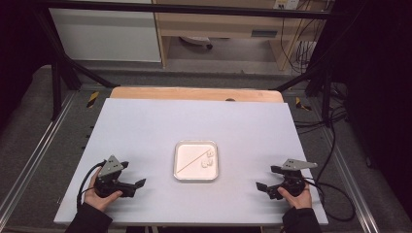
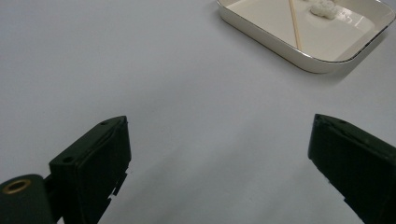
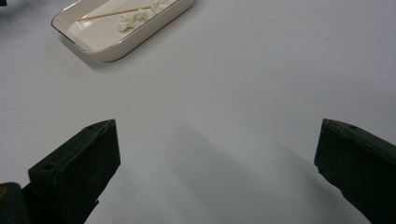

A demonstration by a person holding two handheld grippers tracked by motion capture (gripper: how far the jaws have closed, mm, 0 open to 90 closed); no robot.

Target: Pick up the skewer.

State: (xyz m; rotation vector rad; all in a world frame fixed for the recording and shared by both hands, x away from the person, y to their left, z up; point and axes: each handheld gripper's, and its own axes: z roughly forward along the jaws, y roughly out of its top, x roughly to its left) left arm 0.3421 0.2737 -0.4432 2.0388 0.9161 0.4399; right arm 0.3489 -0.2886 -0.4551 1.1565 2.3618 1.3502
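Both grippers, left gripper [image 1: 140,183] and right gripper [image 1: 260,186], are held wide open and empty at the lower frame. Between them, at centre, the tray [image 1: 179,170] is set. Its skewer [image 1: 194,158] is laid diagonally, lower left to upper right, with white pieces [image 1: 209,159] nearer the right gripper.

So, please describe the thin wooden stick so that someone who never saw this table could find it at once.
On the white table, look at the shallow square tray in the middle, between the left gripper and the right gripper. The wooden stick lies diagonally across its floor. It is long, straight and tan, unlike the small white lumps beside it.
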